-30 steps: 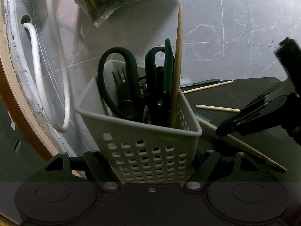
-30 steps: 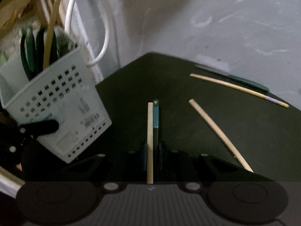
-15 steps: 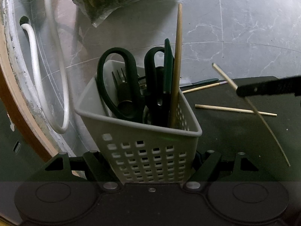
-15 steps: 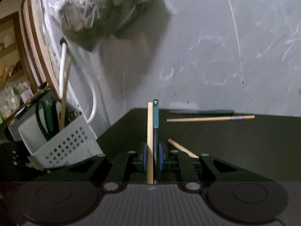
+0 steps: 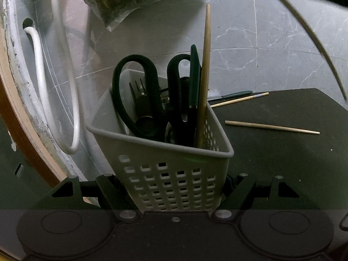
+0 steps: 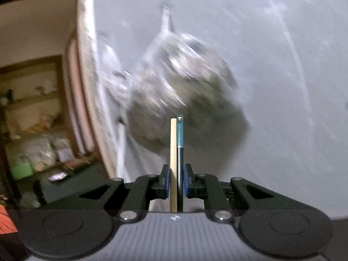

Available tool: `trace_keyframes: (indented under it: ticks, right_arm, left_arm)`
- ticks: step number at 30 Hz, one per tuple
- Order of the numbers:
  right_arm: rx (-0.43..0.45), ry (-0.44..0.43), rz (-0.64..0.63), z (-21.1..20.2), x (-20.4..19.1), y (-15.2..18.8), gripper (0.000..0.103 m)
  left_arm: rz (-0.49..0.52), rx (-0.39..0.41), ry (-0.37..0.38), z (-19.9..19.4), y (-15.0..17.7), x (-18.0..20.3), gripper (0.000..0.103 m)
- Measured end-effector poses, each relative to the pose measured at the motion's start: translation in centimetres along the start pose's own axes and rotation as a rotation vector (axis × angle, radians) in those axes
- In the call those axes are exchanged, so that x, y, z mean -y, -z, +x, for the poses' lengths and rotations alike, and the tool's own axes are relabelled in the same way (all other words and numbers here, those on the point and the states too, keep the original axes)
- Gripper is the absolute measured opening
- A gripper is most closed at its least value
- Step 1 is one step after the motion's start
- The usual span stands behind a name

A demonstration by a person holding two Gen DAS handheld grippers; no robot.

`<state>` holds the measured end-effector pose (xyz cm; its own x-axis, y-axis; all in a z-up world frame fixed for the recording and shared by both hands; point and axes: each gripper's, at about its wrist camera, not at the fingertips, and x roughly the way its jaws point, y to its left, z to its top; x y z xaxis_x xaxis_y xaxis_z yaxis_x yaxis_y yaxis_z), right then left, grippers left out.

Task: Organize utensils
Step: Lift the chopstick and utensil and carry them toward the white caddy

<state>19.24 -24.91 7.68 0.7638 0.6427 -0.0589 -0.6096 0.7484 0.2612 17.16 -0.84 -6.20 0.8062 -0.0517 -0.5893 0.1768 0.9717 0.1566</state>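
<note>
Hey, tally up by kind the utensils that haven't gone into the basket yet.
Chopsticks lying on the mat: 2
Chopstick in the right gripper: 1
Green-handled knife: 1
Total outside the basket: 4

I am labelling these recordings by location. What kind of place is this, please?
Probably a home kitchen or utility corner: a utensil basket with scissors, chopsticks on a dark table, a marble-tiled wall.
</note>
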Motion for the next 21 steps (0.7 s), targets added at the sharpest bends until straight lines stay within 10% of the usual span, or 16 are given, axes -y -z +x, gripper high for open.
trace_keyframes:
  ticks: [10,21]
  right_arm:
    - [0.157,-0.247,0.021,5.5,-4.8,-1.9,0.014]
    - [0.108,-0.236,-0.053,11.0,-7.6,3.7,0.014]
  left_arm:
    - [0.007,-0.008,0.012,0.1,-0.1,-0.1,0.079]
    - [0.016,0.004,0.021,0.2,0.1,-0.2,0.079]
